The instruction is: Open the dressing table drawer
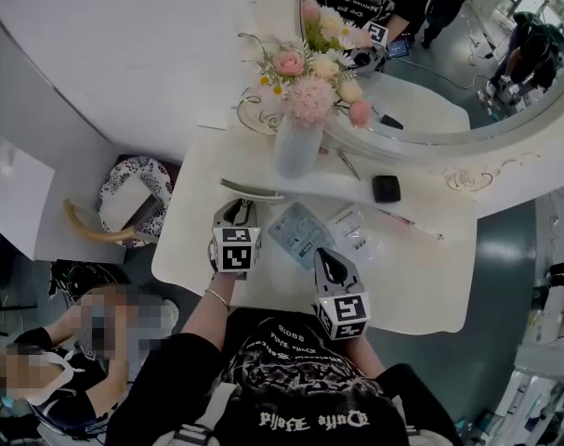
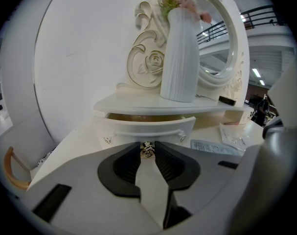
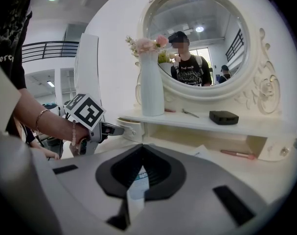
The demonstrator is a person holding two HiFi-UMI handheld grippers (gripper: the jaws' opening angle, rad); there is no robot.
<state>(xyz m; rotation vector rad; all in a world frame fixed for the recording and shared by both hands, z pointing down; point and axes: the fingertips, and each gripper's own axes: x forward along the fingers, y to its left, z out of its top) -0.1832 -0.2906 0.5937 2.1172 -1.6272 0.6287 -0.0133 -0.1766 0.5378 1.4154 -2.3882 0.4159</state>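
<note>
The left gripper (image 1: 236, 207) is clamped on the small metal knob (image 2: 147, 150) at the middle of the drawer (image 2: 143, 129). Both dark pads press on the knob from either side. The drawer sits under the left end of the raised shelf (image 2: 138, 102) of the white dressing table (image 1: 421, 286). It stands slightly out, and a thin brown strip of its inside shows along the top edge.

The right gripper (image 1: 326, 255) hovers over the near middle of the tabletop, to the right of the left one. Its jaws are closed together with nothing between them.

A tall white ribbed vase (image 1: 297, 143) stands on the shelf just above the drawer, with pink and cream flowers (image 1: 309, 84) in it. The round mirror (image 1: 449, 59) with its carved frame rises behind the vase at the far side. A small black box (image 1: 386, 188) lies further right on the shelf.

On the tabletop, a pale blue packet (image 1: 300, 231) lies between the two grippers. A clear packet (image 1: 356, 227) lies just to its right, and a pink stick (image 3: 236, 154) rests under the shelf's right end.
</note>
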